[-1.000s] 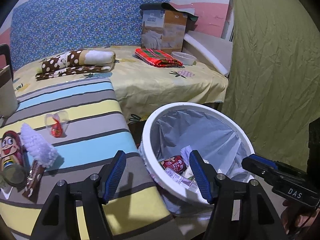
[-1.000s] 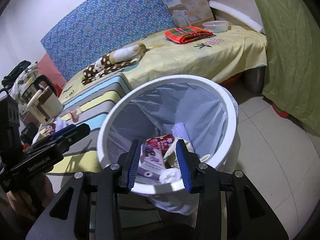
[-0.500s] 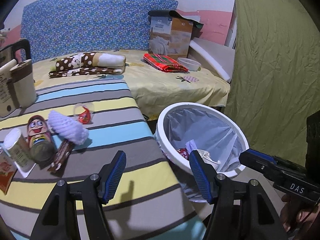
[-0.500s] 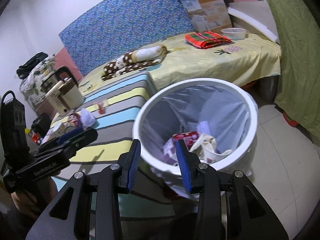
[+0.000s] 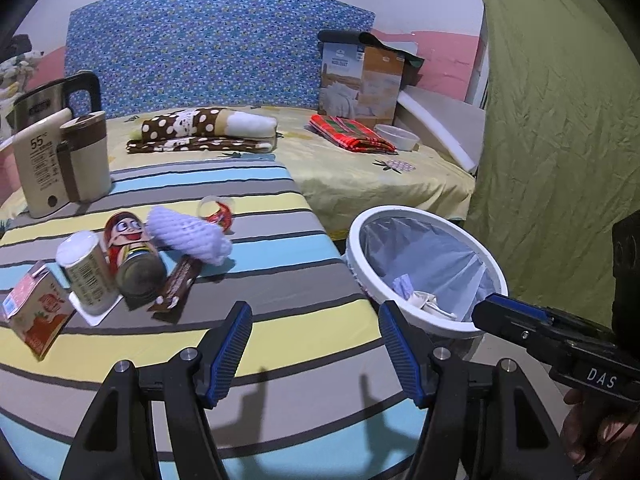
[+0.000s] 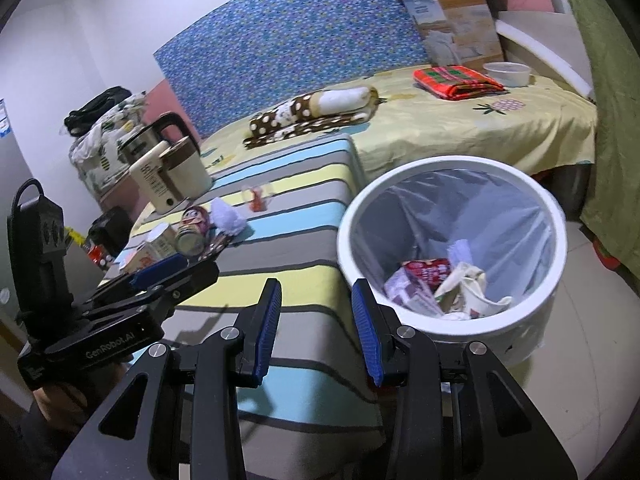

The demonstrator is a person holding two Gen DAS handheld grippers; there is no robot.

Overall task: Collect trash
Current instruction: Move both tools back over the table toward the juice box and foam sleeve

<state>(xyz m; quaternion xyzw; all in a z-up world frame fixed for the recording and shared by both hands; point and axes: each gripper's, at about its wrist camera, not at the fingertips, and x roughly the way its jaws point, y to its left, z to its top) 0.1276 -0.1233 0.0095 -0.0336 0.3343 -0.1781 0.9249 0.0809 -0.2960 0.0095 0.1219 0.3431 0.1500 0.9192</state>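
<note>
A white trash bin [image 5: 424, 320] [image 6: 348, 240] with a clear liner stands on the floor beside the striped table [image 5: 280, 340]; it holds wrappers and paper [image 6: 428, 284]. On the table lie a cartoon can [image 5: 134, 256], a white foam net [image 5: 188, 236], a brown snack wrapper [image 5: 176, 284], a white cup [image 5: 86, 272], a small carton [image 5: 36, 312] and a clear plastic cup [image 5: 216, 212]. My left gripper [image 5: 314, 344] is open and empty above the table's near edge. My right gripper [image 6: 316, 320] is open and empty between table and bin.
A beige jug [image 5: 60, 164] and a kettle [image 5: 48, 96] stand at the table's back left. Behind is a bed [image 5: 360, 168] with a dotted blanket [image 5: 200, 132], red cloth [image 5: 352, 136], bowl [image 5: 398, 136] and box [image 5: 360, 84]. A green curtain [image 5: 560, 120] hangs right.
Both grippers have pulled back and to the left from over the bin. The table's trash items have come into fuller view. Both stay open and empty.
</note>
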